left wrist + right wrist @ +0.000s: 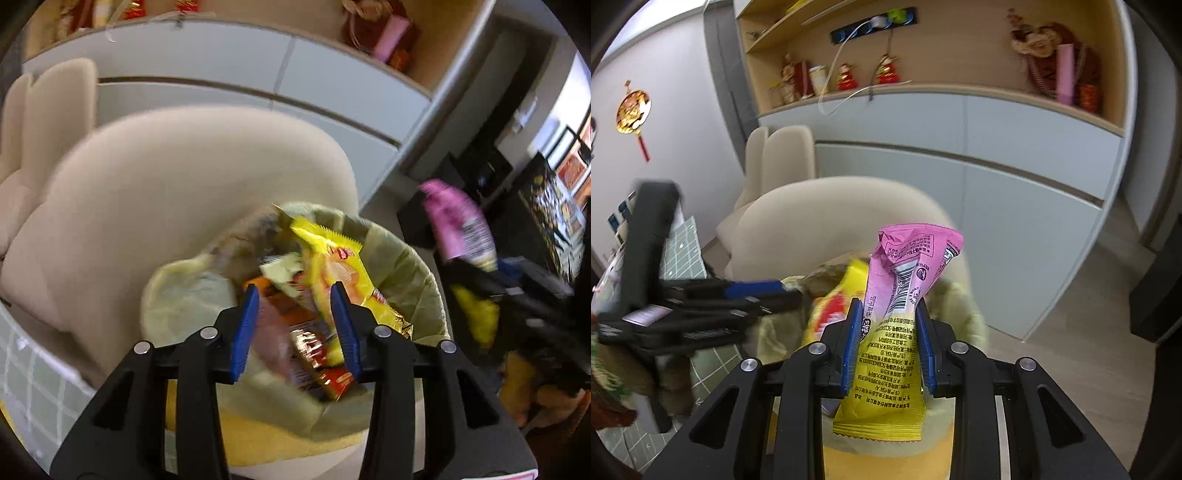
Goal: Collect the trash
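Note:
My left gripper (295, 288) hangs open over a trash bin (417, 266) lined with a pale bag. Inside lie a yellow snack wrapper (340, 266) and orange-red wrappers (314, 350); a blurred wrapper shows between the blue pads, which do not press on it. My right gripper (888, 302) is shut on a pink-and-yellow packet (897, 280), upright just above the bin's rim (964, 306). The left wrist view has that packet (458, 225) to the right of the bin. My left gripper (786, 295) reaches in from the left in the right wrist view.
A beige chair (184, 192) stands right behind the bin, with more chairs (783, 155) further back. White cabinets (1015, 206) with ornament shelves line the wall. A table with a green checked cloth (683, 254) is on the left. Dark furniture (535, 206) stands at right.

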Demonstrator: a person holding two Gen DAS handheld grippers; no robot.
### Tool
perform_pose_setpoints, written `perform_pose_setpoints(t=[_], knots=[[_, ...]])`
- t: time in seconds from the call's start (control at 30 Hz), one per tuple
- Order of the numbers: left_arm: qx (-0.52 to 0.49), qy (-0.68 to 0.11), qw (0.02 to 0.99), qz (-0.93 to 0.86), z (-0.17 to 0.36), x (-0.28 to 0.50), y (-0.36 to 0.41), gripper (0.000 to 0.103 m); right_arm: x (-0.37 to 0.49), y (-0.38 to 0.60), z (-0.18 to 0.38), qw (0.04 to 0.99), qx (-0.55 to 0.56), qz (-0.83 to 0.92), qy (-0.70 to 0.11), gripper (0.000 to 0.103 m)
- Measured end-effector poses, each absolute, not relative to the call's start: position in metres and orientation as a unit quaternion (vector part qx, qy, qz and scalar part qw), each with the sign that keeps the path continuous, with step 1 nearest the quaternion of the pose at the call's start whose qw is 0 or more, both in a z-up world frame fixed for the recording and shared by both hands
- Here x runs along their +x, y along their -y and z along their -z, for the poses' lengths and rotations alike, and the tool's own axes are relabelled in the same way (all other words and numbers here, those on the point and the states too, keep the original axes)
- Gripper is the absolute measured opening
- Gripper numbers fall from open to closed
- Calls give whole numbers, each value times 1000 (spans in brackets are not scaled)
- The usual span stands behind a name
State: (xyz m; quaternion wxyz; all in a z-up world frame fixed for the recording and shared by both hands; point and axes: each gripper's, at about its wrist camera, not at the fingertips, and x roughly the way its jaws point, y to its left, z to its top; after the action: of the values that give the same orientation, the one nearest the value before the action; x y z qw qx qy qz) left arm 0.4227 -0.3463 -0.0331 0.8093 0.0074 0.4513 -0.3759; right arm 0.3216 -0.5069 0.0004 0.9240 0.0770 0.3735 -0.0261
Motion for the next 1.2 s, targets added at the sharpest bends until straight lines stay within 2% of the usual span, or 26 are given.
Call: perform_pose_setpoints(t=[0.17, 0.3, 0.4, 0.6, 0.67, 0.73, 0.8, 0.93, 1.07, 1.2], knots=[[-41, -421, 842, 335, 4, 393, 271, 47, 357, 483, 18, 919, 71, -9, -387, 27], [-58, -413, 865, 277, -2, 362, 215, 49, 388, 479, 49, 893, 81, -29, -442, 27], [-81, -419, 875, 228, 0, 345, 181, 49, 398, 477, 79, 865, 75, -43, -494, 27], [-109, -434, 878, 168, 20, 326, 146, 49, 395, 480, 90, 843, 44, -62, -533, 27], [-109, -430, 884, 149, 25, 313, 136, 49, 391, 481, 90, 846, 47, -65, -526, 28], [-107, -432, 885, 136, 28, 304, 128, 50, 387, 481, 88, 849, 60, -62, -521, 36], [-108, -435, 885, 127, 29, 294, 117, 61, 380, 480, 83, 853, 69, -63, -513, 49], [-96, -422, 895, 106, 23, 274, 102, 74, 350, 469, 57, 881, 53, -56, -467, 61], [-72, -400, 910, 87, 12, 250, 92, 83, 309, 455, 26, 907, 46, -50, -416, 63], [-49, -370, 925, 73, -2, 215, 80, 84, 258, 436, -2, 929, 53, -55, -363, 63]])
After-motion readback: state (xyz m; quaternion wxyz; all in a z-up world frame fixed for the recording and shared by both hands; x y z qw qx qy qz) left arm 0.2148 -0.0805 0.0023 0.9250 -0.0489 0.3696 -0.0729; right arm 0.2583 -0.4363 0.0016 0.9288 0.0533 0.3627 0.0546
